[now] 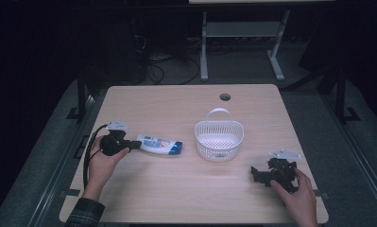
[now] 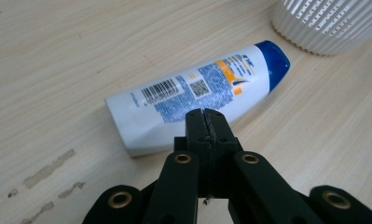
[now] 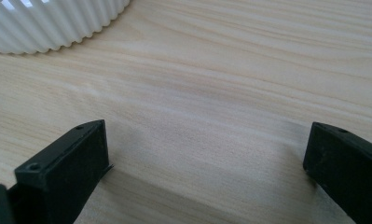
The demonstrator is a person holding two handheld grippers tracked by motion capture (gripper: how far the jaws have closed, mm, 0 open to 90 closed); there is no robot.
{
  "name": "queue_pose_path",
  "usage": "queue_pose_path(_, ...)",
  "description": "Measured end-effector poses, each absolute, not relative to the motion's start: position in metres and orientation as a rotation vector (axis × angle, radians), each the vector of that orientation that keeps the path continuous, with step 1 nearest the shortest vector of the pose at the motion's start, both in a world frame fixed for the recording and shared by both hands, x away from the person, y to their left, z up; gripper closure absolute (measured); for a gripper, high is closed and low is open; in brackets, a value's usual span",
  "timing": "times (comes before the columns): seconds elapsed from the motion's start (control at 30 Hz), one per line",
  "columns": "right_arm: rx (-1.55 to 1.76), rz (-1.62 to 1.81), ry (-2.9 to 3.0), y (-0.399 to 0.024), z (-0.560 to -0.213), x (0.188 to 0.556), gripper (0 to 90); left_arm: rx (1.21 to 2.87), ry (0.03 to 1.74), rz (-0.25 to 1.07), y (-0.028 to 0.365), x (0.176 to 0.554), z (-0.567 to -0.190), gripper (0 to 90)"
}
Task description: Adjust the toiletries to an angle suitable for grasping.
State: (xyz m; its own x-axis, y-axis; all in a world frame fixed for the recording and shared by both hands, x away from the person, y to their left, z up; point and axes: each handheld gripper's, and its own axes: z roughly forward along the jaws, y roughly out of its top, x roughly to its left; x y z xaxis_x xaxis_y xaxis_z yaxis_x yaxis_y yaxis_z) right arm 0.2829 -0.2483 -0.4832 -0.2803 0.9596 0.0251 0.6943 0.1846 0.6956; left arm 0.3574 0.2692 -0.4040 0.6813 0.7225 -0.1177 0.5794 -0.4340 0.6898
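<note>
My left gripper [image 2: 206, 114] has its fingers pressed together on nothing, right at the flat bottom end of the bottle [image 2: 197, 93]. The bottle lies on the table [image 1: 176, 189], long axis running from the gripper toward the basket [image 1: 219, 137], cap end nearest it. Contact looks likely but I can't confirm it; my right gripper [image 1: 255, 173] sits wide open, well apart.

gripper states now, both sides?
Left gripper: jaws shut, empty, beside the shampoo bottle.
Right gripper: jaws open, empty, over the table.

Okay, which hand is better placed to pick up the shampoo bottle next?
Left, I'd say. The left gripper sits right at the bottle, fingers shut and empty; the right gripper is open but across the table.
</note>
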Motion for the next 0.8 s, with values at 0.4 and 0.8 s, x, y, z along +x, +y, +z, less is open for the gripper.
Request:
queue_pose_path(0.4, 1.552, 0.852, 2.047, -0.248, -0.483, 0.283, 0.0, 2.188, 0.986, 0.272, 0.270, 0.384, -0.404, 89.8)
queue_pose_path(0.8, 1.551, 0.852, 2.048, -0.248, -0.483, 0.283, 0.0, 2.218, 1.003, 0.290, 0.264, 0.415, -0.417, 89.8)
